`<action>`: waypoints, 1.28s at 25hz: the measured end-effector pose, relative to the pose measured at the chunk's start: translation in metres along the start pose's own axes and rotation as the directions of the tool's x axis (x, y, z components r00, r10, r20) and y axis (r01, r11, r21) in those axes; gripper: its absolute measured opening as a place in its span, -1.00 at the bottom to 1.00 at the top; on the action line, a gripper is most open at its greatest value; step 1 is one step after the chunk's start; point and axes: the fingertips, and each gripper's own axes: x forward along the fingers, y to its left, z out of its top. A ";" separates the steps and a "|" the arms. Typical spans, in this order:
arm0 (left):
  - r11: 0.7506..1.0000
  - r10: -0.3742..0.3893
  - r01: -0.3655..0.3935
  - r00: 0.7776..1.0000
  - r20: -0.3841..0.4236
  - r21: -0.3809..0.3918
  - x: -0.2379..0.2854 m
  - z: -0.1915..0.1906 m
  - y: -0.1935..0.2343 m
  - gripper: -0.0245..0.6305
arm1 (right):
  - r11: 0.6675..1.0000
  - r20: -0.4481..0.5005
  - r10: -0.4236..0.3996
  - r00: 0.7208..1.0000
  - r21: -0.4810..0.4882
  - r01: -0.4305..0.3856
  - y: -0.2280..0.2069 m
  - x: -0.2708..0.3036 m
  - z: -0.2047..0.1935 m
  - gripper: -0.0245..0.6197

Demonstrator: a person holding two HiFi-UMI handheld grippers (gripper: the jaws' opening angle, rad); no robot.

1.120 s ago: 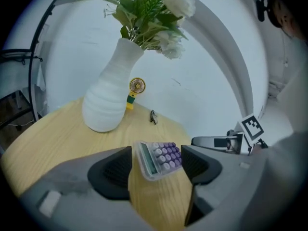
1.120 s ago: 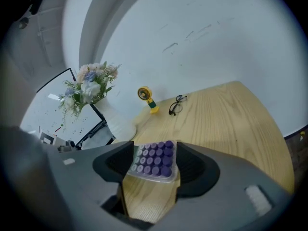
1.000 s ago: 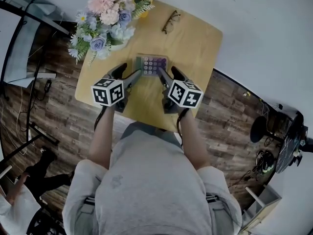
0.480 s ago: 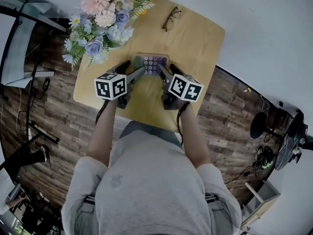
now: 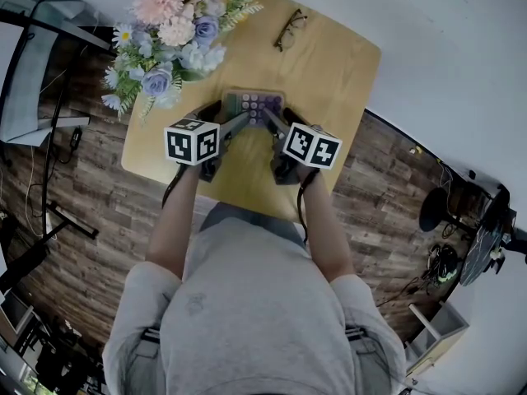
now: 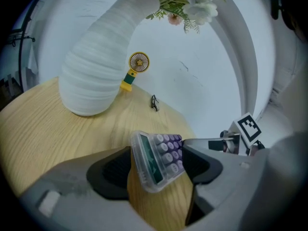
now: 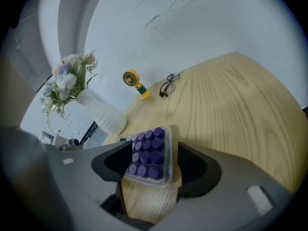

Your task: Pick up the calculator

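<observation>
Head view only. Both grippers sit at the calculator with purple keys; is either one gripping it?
Observer: Not the left gripper. Its own view shows the jaws wide apart, with the display end of the clear-cased calculator with purple keys between them, unclamped.
Operator: Right one?
Observer: The right gripper has just been opening its jaws. The key end lies between them, not squeezed.
Operator: What holds the pink and blue flowers?
Observer: A white ribbed vase, standing apart from the calculator.
</observation>
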 end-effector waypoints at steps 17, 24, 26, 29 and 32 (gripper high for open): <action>1.000 0.007 -0.007 1.000 0.027 -0.005 -0.006 -0.002 -0.005 0.13 | 0.996 -0.030 -0.008 1.000 -0.085 0.005 0.014 -0.001 -0.010 -0.04; 0.998 0.025 -0.030 0.996 0.082 0.054 -0.024 0.006 -0.017 0.13 | 0.991 0.000 0.016 1.000 -0.135 -0.016 0.028 -0.011 -0.005 -0.06; 0.997 0.027 -0.034 0.995 0.100 0.070 -0.029 0.009 -0.023 0.13 | 0.987 0.021 0.016 1.000 -0.163 -0.013 0.032 -0.017 -0.001 -0.08; 0.996 0.035 -0.045 0.991 0.130 0.081 -0.039 0.013 -0.031 0.13 | 0.980 0.048 0.028 0.998 -0.201 -0.018 0.041 -0.027 0.003 -0.09; 0.993 0.047 -0.062 0.987 0.154 0.096 -0.047 0.015 -0.039 0.13 | 0.975 0.071 0.055 0.996 -0.220 -0.039 0.049 -0.038 0.008 -0.11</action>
